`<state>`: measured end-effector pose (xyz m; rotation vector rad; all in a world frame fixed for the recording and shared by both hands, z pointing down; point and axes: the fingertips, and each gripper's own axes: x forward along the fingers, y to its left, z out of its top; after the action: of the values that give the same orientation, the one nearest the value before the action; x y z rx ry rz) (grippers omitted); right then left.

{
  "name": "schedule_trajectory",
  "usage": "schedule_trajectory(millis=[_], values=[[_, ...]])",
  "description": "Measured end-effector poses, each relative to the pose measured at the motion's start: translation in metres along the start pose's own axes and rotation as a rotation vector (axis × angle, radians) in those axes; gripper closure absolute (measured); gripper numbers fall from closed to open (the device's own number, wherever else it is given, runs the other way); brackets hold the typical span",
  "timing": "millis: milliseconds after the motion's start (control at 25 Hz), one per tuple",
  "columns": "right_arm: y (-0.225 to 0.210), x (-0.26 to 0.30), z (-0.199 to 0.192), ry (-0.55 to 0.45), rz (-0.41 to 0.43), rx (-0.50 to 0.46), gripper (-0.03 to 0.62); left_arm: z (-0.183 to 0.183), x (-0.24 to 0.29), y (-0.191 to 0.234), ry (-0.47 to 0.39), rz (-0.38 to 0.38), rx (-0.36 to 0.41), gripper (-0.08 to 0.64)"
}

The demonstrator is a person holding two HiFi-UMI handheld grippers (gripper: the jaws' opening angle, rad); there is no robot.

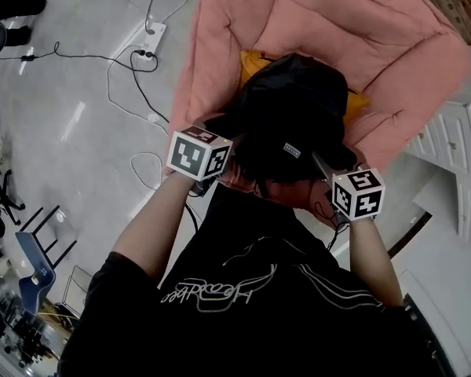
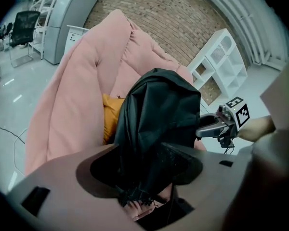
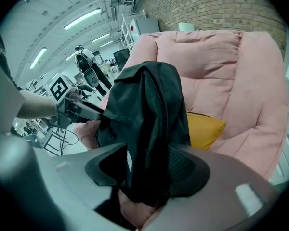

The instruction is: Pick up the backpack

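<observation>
The backpack (image 1: 294,116) stands on the armchair's (image 1: 392,45) seat, near its front edge. The cushion (image 1: 251,63) lies behind it, against the backrest. The left gripper (image 2: 144,165) is at the backpack's left side and the right gripper (image 3: 147,170) at its right, each with part of the backpack between its jaws. A shelf unit (image 2: 221,61) stands right of the armchair. Cables (image 1: 133,93) and a power strip (image 1: 153,34) lie on the floor (image 1: 63,93) to its left.

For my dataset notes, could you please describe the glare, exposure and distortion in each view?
Head view: glare streaks on the floor; the backpack is near-featureless black. Left gripper view: strong fisheye bends the brick wall, corners vignetted black. Right gripper view: same fisheye, ceiling lights blown out.
</observation>
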<state>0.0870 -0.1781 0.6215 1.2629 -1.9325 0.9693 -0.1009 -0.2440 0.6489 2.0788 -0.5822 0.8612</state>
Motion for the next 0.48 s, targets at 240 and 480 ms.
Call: schedule_trajectory(millis=[240, 480], values=[[-0.012, 0.011, -0.008, -0.016, -0.056, 0.066, 0.351, 0.004, 0.025, 0.001, -0.005, -0.058, 0.015, 0.318], [-0.016, 0.018, -0.007, -0.041, -0.077, 0.101, 0.357, 0.003, 0.038, 0.003, -0.001, -0.096, -0.012, 0.322]])
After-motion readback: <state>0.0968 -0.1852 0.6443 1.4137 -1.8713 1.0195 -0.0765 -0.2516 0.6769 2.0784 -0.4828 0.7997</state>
